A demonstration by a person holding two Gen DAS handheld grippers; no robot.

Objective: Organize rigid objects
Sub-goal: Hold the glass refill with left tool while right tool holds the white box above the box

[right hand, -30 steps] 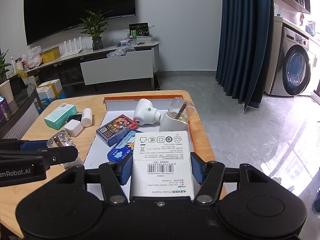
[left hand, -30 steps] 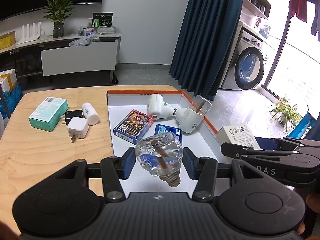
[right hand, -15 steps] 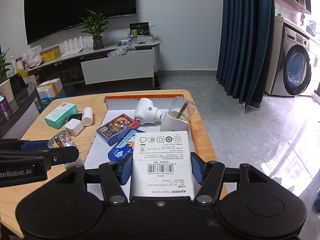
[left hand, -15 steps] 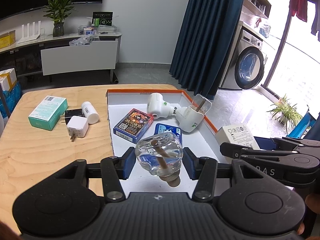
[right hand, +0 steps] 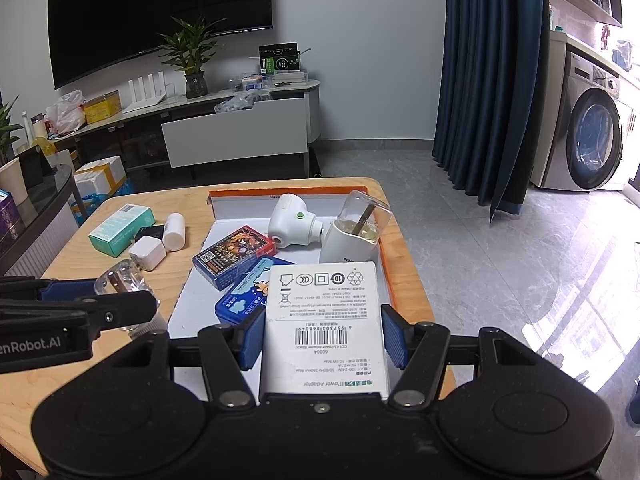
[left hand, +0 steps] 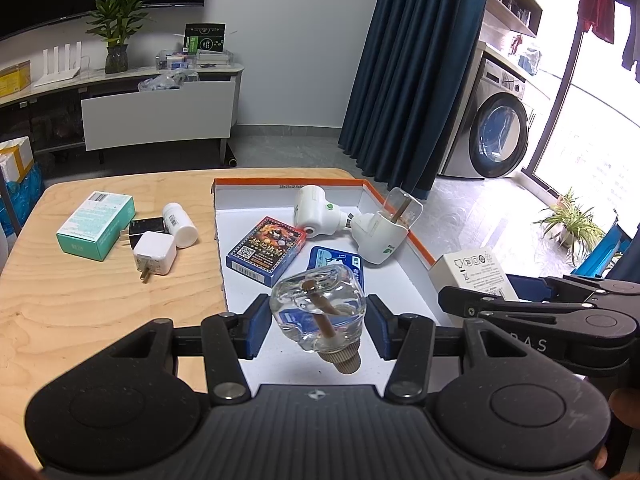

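my left gripper (left hand: pixel 318 326) pinches the clear bottle (left hand: pixel 318 308); right gripper (right hand: pixel 323 340) clamps the adapter box (right hand: pixel 326 320); both above the tray's (left hand: pixel 394 210) near end, presumably for loading.

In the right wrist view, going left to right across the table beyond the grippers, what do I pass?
Teal box → white charger cube → white pill bottle → card deck box → white plug-in diffuser → white diffuser with clear bottle, the last three inside the orange-rimmed tray.
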